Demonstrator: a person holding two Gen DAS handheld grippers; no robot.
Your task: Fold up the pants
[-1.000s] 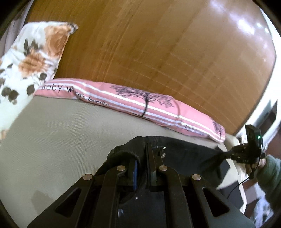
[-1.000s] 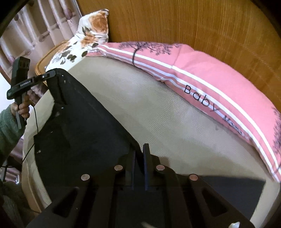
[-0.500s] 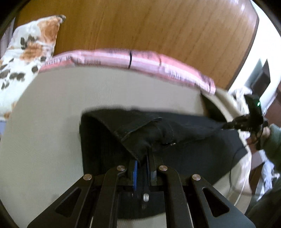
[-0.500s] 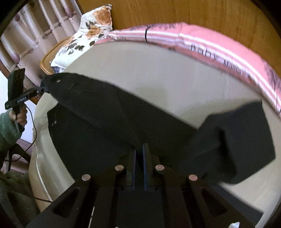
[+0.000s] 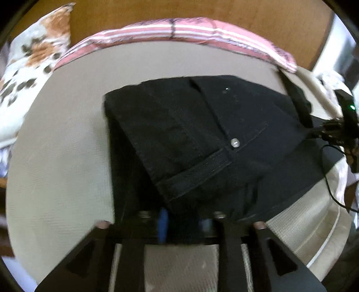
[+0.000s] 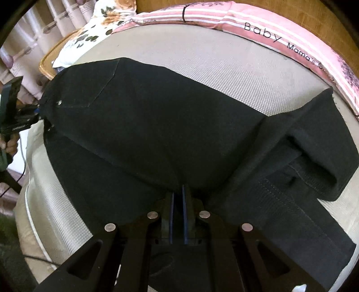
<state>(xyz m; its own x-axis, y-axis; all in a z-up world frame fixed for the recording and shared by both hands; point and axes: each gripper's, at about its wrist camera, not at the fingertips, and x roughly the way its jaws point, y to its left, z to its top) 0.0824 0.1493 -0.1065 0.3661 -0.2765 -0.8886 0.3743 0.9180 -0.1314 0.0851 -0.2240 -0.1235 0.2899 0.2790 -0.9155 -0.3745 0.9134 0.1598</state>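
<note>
A beige mattress (image 6: 224,60) fills both views, a wooden headboard (image 5: 179,9) behind it, a pink striped pillow (image 6: 291,33) along the far edge and a floral pillow (image 5: 29,56) at the far left corner. The black pants (image 6: 145,125) lie across the middle of the mattress, reaching toward its near edge. One fold looks done: a dark layer is laid over another, waistband and rivet button facing up in the left wrist view. The left gripper (image 5: 186,220) is letting go, its jaws opening, with the waistband edge between them but no longer pressed. The right gripper (image 6: 178,195) is clenched, its blue pads nearly together on a pinch of the dark cloth. Toward the right edge the leg ends are bunched, one cuff curled over. I judge smoothing and another fold across the length remain. The denim looks heavy, seams crisp, lying mostly flat.
</note>
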